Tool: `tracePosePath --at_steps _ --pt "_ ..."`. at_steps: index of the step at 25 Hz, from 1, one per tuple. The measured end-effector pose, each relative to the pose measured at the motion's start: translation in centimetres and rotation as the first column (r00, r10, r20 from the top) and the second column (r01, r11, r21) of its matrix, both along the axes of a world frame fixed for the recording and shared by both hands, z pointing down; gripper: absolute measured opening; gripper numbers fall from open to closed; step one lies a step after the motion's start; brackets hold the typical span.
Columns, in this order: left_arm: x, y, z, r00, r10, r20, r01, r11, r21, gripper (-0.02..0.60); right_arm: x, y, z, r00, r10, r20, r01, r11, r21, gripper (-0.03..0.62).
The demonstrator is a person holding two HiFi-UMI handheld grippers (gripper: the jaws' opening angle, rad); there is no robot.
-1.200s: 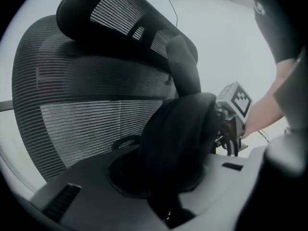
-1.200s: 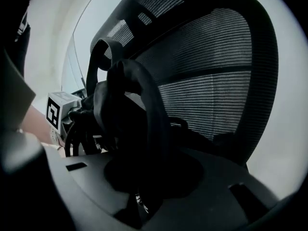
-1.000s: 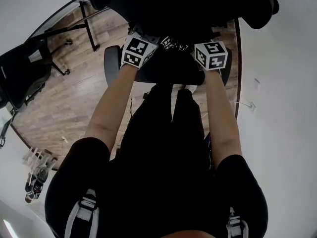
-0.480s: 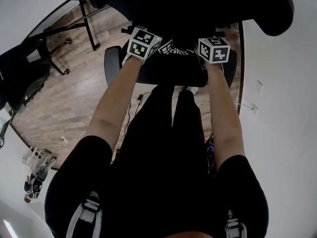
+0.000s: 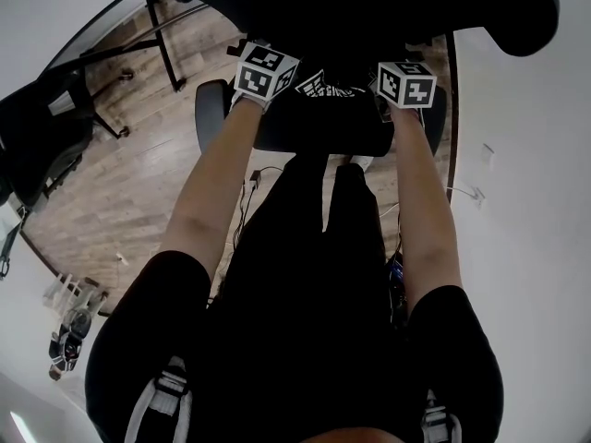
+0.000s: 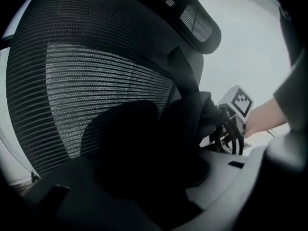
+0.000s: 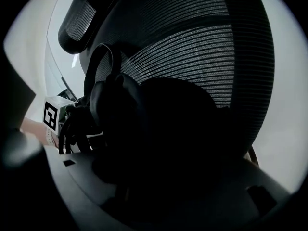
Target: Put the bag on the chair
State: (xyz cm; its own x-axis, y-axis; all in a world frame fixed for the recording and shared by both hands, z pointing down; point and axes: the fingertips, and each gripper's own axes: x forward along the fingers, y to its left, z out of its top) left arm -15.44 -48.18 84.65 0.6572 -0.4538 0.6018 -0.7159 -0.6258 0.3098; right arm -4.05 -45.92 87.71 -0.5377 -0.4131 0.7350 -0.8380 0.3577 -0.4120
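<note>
A black bag (image 6: 144, 148) sits on the seat (image 5: 314, 135) of a black office chair, against its mesh back (image 6: 96, 71). In the head view both arms reach to the chair, and the bag shows only as a dark mass between the marker cubes. My left gripper (image 6: 154, 177) and right gripper (image 7: 159, 182) flank the bag from either side. Their jaws have just been opening; the bag still lies between them, but the pads look clear of it. The right gripper's cube (image 6: 239, 101) shows past the bag's straps (image 6: 231, 134), and the left gripper's cube (image 7: 50, 114) shows likewise.
The chair stands on a wooden floor (image 5: 138, 192) beside a white wall (image 5: 526, 201). A second black chair (image 5: 37, 146) and a black table frame (image 5: 162, 49) are at the left. Cables (image 5: 254, 178) lie by the chair's base.
Both marker cubes have moved further in over the chair seat and lower, with the bag going down between them. The arms have stretched out a little.
</note>
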Motion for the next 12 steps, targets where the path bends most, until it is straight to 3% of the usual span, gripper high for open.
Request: tracePosePath --at_steps 6,12 --pt "-2.0 0.5 -0.7 1.000 -0.012 0.022 0.013 1.000 -0.013 0.258 2.0 0.5 -1.6 0.999 0.049 0.005 -0.049 0.999 -0.022 0.354" --pt "-3.5 1.6 -3.9 0.998 -0.049 0.043 0.049 0.999 0.019 0.293 5.0 2.2 -4.4 0.997 0.071 -0.002 -0.071 0.997 0.005 0.360"
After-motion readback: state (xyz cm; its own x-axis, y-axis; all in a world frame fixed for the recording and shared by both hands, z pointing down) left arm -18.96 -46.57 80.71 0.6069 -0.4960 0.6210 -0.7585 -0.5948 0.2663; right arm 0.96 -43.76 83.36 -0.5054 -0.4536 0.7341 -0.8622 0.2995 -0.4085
